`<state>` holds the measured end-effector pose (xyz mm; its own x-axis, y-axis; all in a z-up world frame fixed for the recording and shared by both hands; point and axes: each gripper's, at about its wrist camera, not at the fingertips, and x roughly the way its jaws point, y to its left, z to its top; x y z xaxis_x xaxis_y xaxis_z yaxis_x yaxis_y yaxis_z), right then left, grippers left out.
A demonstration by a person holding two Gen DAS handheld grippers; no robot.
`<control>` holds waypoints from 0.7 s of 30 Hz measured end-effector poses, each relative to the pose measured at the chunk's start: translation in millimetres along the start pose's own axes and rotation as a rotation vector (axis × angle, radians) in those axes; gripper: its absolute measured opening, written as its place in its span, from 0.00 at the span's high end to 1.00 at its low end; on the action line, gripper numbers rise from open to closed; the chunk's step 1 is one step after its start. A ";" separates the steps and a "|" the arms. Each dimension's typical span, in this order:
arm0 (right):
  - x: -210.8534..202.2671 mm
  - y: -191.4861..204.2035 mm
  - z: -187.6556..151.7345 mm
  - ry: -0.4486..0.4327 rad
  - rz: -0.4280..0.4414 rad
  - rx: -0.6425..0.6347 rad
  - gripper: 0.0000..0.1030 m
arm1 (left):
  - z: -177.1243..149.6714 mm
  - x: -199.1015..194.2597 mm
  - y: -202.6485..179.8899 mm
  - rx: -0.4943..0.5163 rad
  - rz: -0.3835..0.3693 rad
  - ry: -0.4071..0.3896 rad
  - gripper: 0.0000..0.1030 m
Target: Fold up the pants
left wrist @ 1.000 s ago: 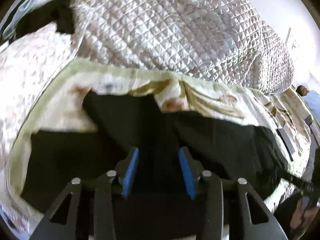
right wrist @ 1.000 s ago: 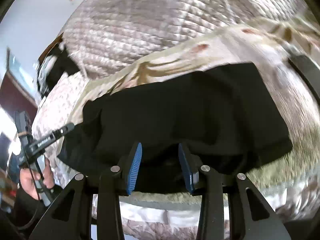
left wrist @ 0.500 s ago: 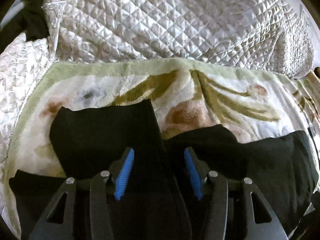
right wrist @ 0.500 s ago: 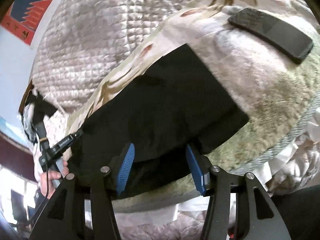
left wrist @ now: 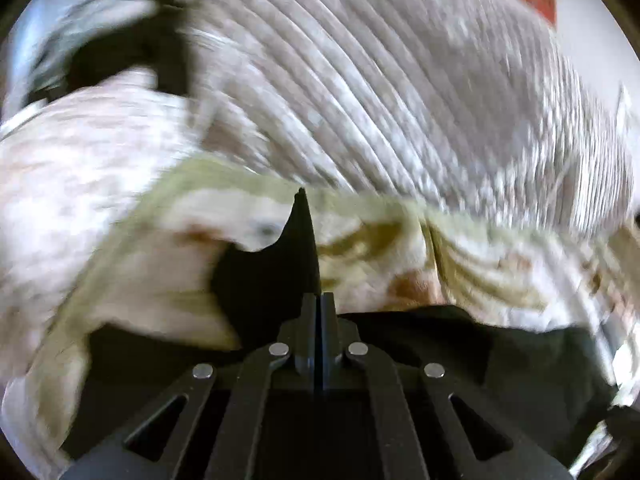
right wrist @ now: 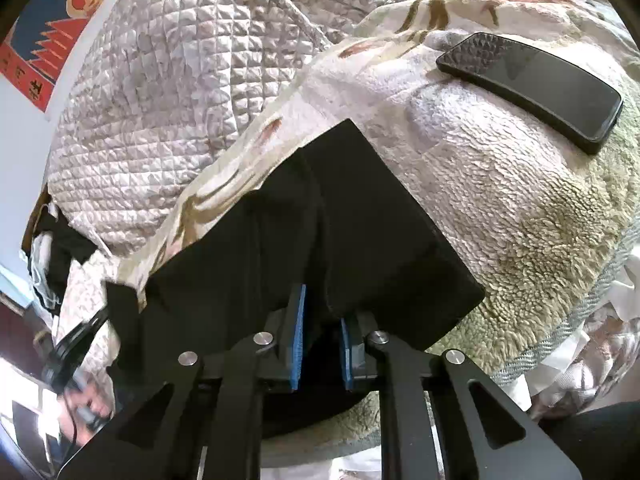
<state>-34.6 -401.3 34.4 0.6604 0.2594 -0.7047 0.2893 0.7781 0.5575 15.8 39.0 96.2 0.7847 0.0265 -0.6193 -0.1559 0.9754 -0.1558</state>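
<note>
The black pants [right wrist: 360, 216] lie on a fleecy floral blanket [right wrist: 520, 208]. In the right wrist view my right gripper [right wrist: 320, 332] has its blue pads narrowly apart around a fold at the near edge of the pants; whether they pinch it I cannot tell for sure, the cloth bunches between them. In the blurred left wrist view my left gripper [left wrist: 319, 304] is shut on the black pants [left wrist: 276, 272], and a peak of cloth rises above the fingertips. The left gripper and hand also show at the far left of the right wrist view [right wrist: 76, 344].
A black phone [right wrist: 532, 88] lies on the blanket to the right of the pants. A quilted silver-grey cover [right wrist: 180, 92] is heaped behind. Dark clothes [left wrist: 120, 56] lie at the far left. A red poster [right wrist: 52, 36] hangs on the wall.
My left gripper has closed on the pants and is lifting cloth, its view now blurred. My right gripper has narrowed around the near fold of the pants.
</note>
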 end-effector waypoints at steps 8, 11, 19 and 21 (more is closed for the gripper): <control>-9.0 3.3 -1.8 -0.028 -0.010 -0.011 0.90 | -69.0 -54.0 87.6 -0.185 0.128 0.027 0.97; -7.9 1.6 -2.7 -0.016 -0.015 -0.003 0.90 | -90.3 -40.4 107.3 -0.265 0.129 0.101 0.97; -3.2 -3.4 -2.8 0.003 -0.005 0.034 0.89 | -95.4 -30.5 124.4 -0.433 -0.007 0.093 0.45; -3.5 -2.6 -2.9 0.000 -0.007 0.030 0.88 | -96.0 -29.3 127.2 -0.447 0.026 0.093 0.44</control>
<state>-39.6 -402.5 34.1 0.6581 0.2538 -0.7089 0.3149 0.7624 0.5653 -84.6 141.3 20.6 0.7232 0.0102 -0.6906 -0.4343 0.7842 -0.4432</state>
